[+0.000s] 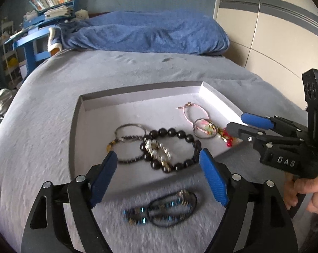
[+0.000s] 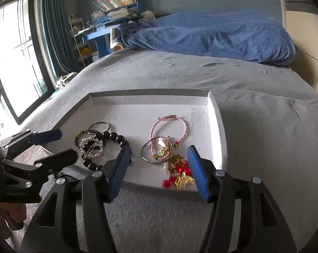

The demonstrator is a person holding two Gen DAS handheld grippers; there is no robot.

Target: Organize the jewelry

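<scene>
A shallow white tray (image 1: pixel 137 110) (image 2: pixel 219 130) lies on the grey bed. In it lie a black bead bracelet (image 1: pixel 175 135) (image 2: pixel 114 138), a pearl piece (image 1: pixel 159 149) (image 2: pixel 91 149), thin metal rings (image 1: pixel 130 133), a pink cord bracelet (image 1: pixel 195 111) (image 2: pixel 169 128), a silver bangle (image 2: pixel 156 154) and a red and gold piece (image 2: pixel 180 174). A blue-bead and black cord bracelet (image 1: pixel 165 210) lies on the bed in front of the tray. My left gripper (image 1: pixel 159 177) is open and empty above it. My right gripper (image 2: pixel 159 168) is open and empty over the tray's near right edge.
A blue blanket (image 1: pixel 146 33) is heaped at the far end of the bed. A blue desk with books (image 1: pixel 43 21) stands beyond at the left, a window (image 2: pixel 13 48) further left. A wardrobe (image 1: pixel 274 21) is at the right.
</scene>
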